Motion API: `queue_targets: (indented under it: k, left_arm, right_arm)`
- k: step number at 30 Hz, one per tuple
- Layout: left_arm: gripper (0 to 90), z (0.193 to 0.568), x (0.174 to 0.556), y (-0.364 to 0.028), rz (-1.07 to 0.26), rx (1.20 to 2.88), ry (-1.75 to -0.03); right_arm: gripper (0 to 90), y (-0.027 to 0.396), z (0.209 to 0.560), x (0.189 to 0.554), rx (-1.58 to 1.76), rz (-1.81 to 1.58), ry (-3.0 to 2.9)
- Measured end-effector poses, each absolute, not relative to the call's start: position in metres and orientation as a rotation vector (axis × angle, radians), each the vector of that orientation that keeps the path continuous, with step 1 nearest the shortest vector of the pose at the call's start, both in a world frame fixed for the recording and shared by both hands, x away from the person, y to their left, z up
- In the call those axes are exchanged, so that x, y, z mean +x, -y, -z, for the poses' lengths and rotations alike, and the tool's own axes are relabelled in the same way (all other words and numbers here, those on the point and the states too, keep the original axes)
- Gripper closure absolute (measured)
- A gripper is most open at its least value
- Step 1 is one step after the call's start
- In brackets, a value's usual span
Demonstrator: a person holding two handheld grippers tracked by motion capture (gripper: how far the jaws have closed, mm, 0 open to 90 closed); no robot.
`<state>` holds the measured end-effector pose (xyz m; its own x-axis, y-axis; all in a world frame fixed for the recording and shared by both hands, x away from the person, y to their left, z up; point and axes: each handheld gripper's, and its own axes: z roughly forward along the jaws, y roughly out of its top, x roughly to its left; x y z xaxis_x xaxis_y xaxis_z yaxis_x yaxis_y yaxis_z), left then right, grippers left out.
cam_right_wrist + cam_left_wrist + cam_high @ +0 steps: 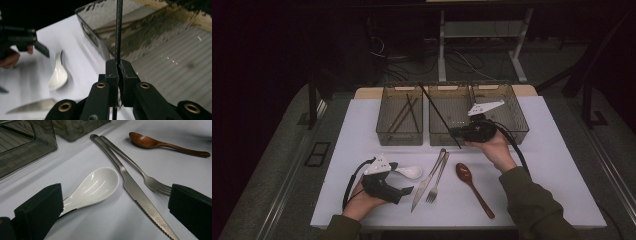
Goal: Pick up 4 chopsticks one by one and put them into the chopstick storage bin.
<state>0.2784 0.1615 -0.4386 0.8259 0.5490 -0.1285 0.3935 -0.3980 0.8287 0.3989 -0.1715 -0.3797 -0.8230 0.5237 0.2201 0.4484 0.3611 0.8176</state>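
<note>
My right gripper (458, 133) hovers at the front rim of the middle bin (447, 107), shut on a thin black chopstick (438, 114) that slants up and back over that bin. In the right gripper view the pads (112, 72) pinch the chopstick (119, 30) low on its shaft. My left gripper (402, 178) rests near the table's front left, open wide. A white ceramic spoon (97, 186) lies between its jaws, untouched, its handle running under the left jaw. A knife (140, 195), a fork (141, 171) and a brown wooden spoon (162, 144) lie beyond.
Three clear bins stand in a row at the back; the left bin (387, 134) holds a few dark chopsticks (407, 114) and the right bin (518, 120) sits behind my right hand. Knife (426, 184), fork (438, 181) and wooden spoon (473, 188) lie mid-table.
</note>
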Motion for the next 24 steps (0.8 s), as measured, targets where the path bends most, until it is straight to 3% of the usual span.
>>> queue_targets:
  k: [24]
  left_arm:
    - [0.0,0.437,0.278,-0.162,-0.206,2.037,-0.685]
  right_arm:
    - [85.7,0.097,0.356,0.447,0.969,-1.555,-2.427]
